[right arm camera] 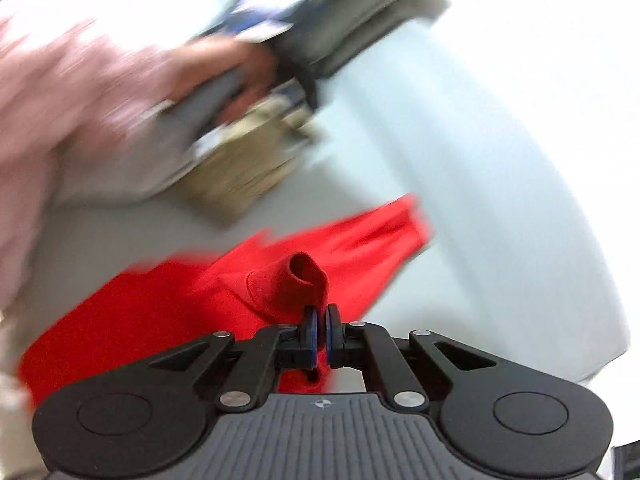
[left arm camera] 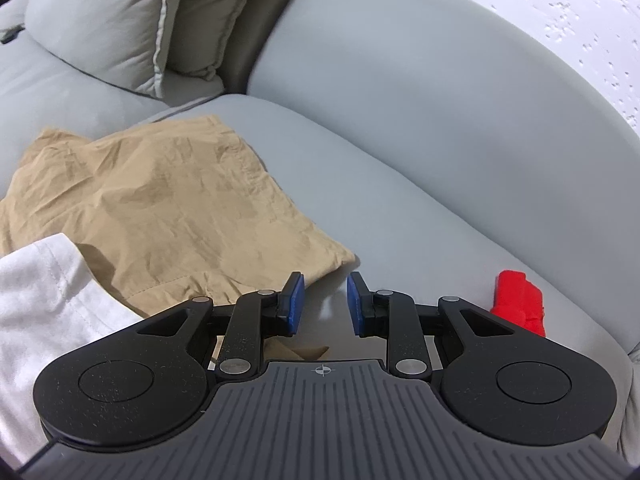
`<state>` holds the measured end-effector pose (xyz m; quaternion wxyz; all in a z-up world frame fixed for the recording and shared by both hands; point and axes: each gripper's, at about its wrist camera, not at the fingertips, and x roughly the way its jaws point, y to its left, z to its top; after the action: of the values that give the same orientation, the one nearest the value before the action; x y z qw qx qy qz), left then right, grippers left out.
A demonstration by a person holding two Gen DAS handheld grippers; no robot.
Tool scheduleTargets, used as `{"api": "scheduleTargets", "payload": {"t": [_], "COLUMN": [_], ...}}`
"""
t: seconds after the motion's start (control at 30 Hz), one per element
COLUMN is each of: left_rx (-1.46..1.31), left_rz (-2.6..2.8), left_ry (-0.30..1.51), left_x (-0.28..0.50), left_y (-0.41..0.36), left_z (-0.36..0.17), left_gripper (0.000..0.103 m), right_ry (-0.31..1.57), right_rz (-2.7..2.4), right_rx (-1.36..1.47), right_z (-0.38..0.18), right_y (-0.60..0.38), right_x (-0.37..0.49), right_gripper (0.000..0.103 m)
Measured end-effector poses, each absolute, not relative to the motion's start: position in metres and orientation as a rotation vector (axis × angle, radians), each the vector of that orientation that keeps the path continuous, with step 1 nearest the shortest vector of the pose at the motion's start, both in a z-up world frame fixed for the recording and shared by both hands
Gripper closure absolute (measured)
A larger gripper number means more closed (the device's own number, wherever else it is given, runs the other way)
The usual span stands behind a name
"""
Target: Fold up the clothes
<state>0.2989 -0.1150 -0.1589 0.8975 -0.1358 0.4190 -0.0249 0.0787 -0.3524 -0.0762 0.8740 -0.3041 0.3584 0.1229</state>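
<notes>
A tan garment (left arm camera: 160, 204) lies crumpled on the grey sofa seat (left arm camera: 400, 200), with a white garment (left arm camera: 44, 292) overlapping its near left corner. My left gripper (left arm camera: 325, 302) is open and empty, just past the tan garment's right corner. A bit of a red garment (left arm camera: 520, 300) shows at the right. In the right wrist view, which is motion-blurred, my right gripper (right arm camera: 321, 322) is shut on a fold of the red garment (right arm camera: 200, 312), which hangs spread below it. The left gripper (right arm camera: 224, 92) and the tan garment (right arm camera: 244, 164) show beyond, blurred.
Grey cushions (left arm camera: 108, 20) lean at the sofa's back left. The backrest (left arm camera: 440, 80) curves along the right, with a white wall (left arm camera: 560, 8) behind. A pink sleeve (right arm camera: 60, 100) of the person's arm shows at the left of the right wrist view.
</notes>
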Motion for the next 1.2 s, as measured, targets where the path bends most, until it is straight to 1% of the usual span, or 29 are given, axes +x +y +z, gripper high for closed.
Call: {"api": "scheduleTargets", "payload": {"t": [0.17, 0.23, 0.33, 0.43, 0.47, 0.5, 0.53, 0.6, 0.63, 0.7, 0.8, 0.87, 1.0, 1.07, 1.1, 1.13, 1.17, 1.2], "left_rx": [-0.275, -0.270, -0.288, -0.278, -0.268, -0.252, -0.238, -0.237, -0.237, -0.233, -0.248, -0.268, -0.234, -0.231, -0.227, -0.224, -0.217, -0.203], "left_rz": [-0.144, -0.261, -0.379, -0.463, -0.484, -0.512, -0.540, -0.574, -0.590, -0.600, -0.613, -0.632, -0.627, -0.630, -0.627, -0.624, -0.612, -0.580], "left_ry": [0.876, 0.874, 0.876, 0.888, 0.888, 0.886, 0.884, 0.892, 0.896, 0.903, 0.924, 0.949, 0.970, 0.980, 0.992, 1.005, 1.031, 1.084], "left_x": [0.300, 0.299, 0.298, 0.296, 0.295, 0.294, 0.293, 0.291, 0.290, 0.289, 0.289, 0.287, 0.283, 0.281, 0.282, 0.283, 0.285, 0.288], "left_y": [-0.121, -0.128, -0.134, -0.142, -0.144, -0.148, -0.152, -0.159, -0.162, -0.166, -0.172, -0.178, -0.192, -0.196, -0.199, -0.203, -0.206, -0.211], "left_z": [-0.160, -0.159, -0.157, -0.158, -0.158, -0.158, -0.159, -0.160, -0.160, -0.162, -0.165, -0.169, -0.174, -0.177, -0.180, -0.182, -0.186, -0.194], "left_gripper": [0.075, 0.077, 0.077, 0.077, 0.077, 0.077, 0.077, 0.077, 0.077, 0.077, 0.077, 0.077, 0.077, 0.077, 0.077, 0.077, 0.077, 0.077], "right_ry": [0.674, 0.666, 0.681, 0.750, 0.761, 0.792, 0.820, 0.860, 0.861, 0.850, 0.868, 0.906, 0.950, 0.973, 0.986, 0.996, 1.017, 1.039], "right_rz": [0.147, 0.139, 0.136, 0.145, 0.145, 0.138, 0.132, 0.118, 0.122, 0.123, 0.130, 0.124, 0.107, 0.129, 0.143, 0.149, 0.150, 0.151], "right_rx": [-0.666, -0.700, -0.714, -0.705, -0.705, -0.704, -0.702, -0.693, -0.687, -0.655, -0.582, -0.438, -0.217, -0.129, -0.082, -0.068, -0.048, -0.028], "right_z": [-0.093, -0.103, -0.122, -0.150, -0.154, -0.165, -0.175, -0.187, -0.187, -0.180, -0.166, -0.151, -0.146, -0.152, -0.156, -0.160, -0.169, -0.178], "right_y": [-0.365, -0.366, -0.370, -0.369, -0.369, -0.367, -0.365, -0.361, -0.360, -0.360, -0.370, -0.388, -0.411, -0.418, -0.420, -0.420, -0.418, -0.417], "right_x": [0.195, 0.226, 0.271, 0.311, 0.315, 0.323, 0.330, 0.339, 0.339, 0.333, 0.321, 0.310, 0.299, 0.296, 0.294, 0.293, 0.295, 0.296], "right_gripper": [0.101, 0.101, 0.100, 0.098, 0.096, 0.088, 0.077, 0.072, 0.064, 0.056, 0.053, 0.052, 0.052, 0.058, 0.066, 0.081, 0.088, 0.089]}}
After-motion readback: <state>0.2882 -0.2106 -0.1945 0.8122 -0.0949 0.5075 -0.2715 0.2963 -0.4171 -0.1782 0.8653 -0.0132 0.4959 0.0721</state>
